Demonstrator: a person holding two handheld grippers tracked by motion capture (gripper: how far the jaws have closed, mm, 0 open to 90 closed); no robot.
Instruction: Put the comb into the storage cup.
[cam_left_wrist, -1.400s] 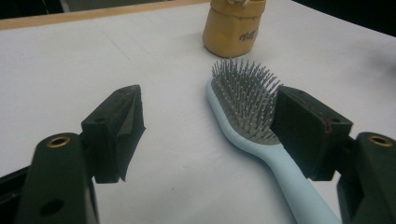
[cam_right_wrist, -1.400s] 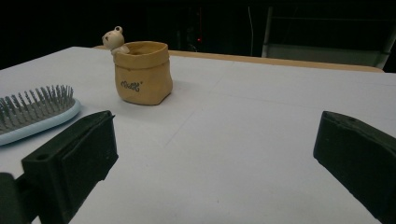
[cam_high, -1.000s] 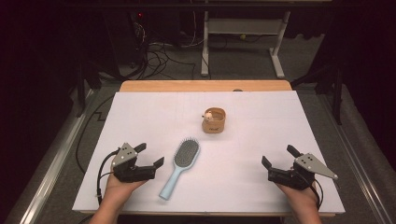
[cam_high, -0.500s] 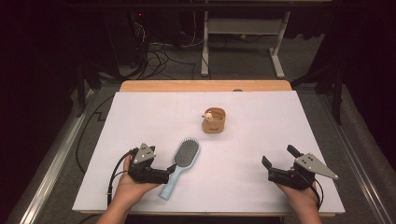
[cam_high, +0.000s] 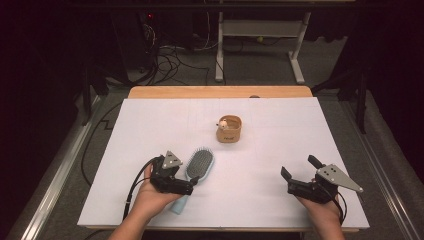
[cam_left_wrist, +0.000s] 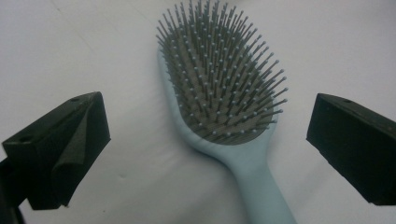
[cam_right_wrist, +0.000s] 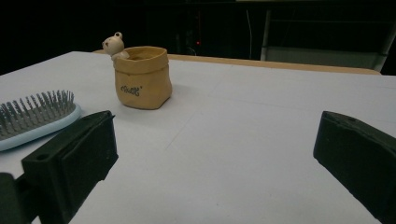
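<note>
Left tool (cam_high: 186, 189) hangs over the pale-blue plastic paddle hairbrush (cam_left_wrist: 224, 107) lying flat on the white worktop (cam_high: 280, 145), jaws spread wide astride its neck. Nothing gripped; pickup remains. Right tool (cam_high: 295, 181) waits, spread.

White table (cam_high: 150, 125) bears hairbrush (cam_high: 199, 165) (bristles up), pot (cam_high: 229, 129).

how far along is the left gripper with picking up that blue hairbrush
Early stage. Done: the left gripper has come in over the hairbrush, and its jaws have just been opening; they now stand wide either side of the neck of the brush, touching nothing. In hand: lining up the grasp. Left: closing on the handle and lifting; the brush lies flat on the table. The right gripper waits open.
</note>
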